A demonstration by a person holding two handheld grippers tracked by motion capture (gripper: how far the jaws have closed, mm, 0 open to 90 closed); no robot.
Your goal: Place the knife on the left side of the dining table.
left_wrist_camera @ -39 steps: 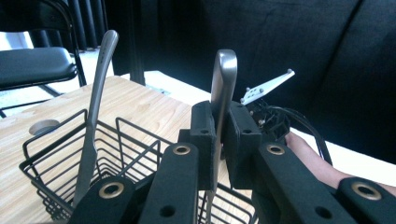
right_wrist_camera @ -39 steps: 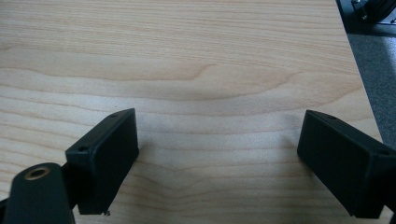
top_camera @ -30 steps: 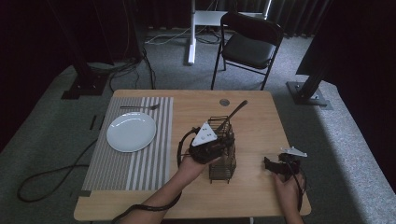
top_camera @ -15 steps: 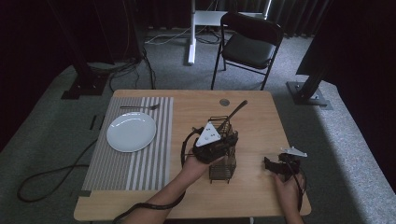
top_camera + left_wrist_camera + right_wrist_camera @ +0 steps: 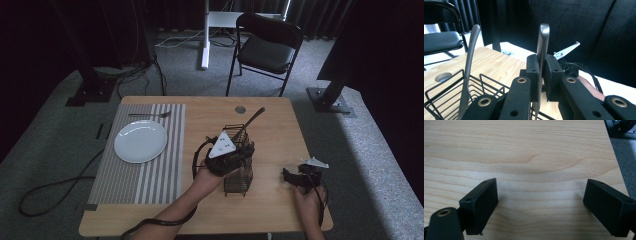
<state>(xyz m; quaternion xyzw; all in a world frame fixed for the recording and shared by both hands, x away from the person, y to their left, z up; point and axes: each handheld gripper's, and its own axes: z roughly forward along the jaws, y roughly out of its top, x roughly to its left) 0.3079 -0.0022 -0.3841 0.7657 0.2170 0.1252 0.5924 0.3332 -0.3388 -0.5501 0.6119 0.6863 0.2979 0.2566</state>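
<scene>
1. The left tool (image 5: 540, 72) is clamped on the flat handle of a silver metal utensil (image 5: 542, 42). The handle stands upright between the two black jaws and rises above them. Which kind of utensil it is cannot be told, since its working end is hidden below the jaws.

2. In the high view the left tool (image 5: 235, 152) sits over the black wire cutlery basket (image 5: 238, 175), which stands upright near the middle of the pale wooden surface (image 5: 270, 210).

3. A second, dark-looking metal utensil (image 5: 252, 119) leans in the far end of that basket, with its handle slanting up and away towards the far right. In the left gripper view its silver handle (image 5: 470, 62) rises from inside the wire basket (image 5: 446, 100), left of the jaws.

4. The right tool (image 5: 289, 176) rests low at the near right part of the surface, well apart from the basket, held by the person's right hand (image 5: 307, 202). Its jaws stand wide apart with nothing between them, just above bare wood (image 5: 536, 157).

5. A round white plate (image 5: 140, 141) lies on a grey and white striped placemat (image 5: 135, 175) at the left of the surface. A silver fork (image 5: 149, 115) lies on the mat just beyond the plate.

6. A black folding chair (image 5: 267, 47) stands on the grey carpet beyond the far edge.
</scene>
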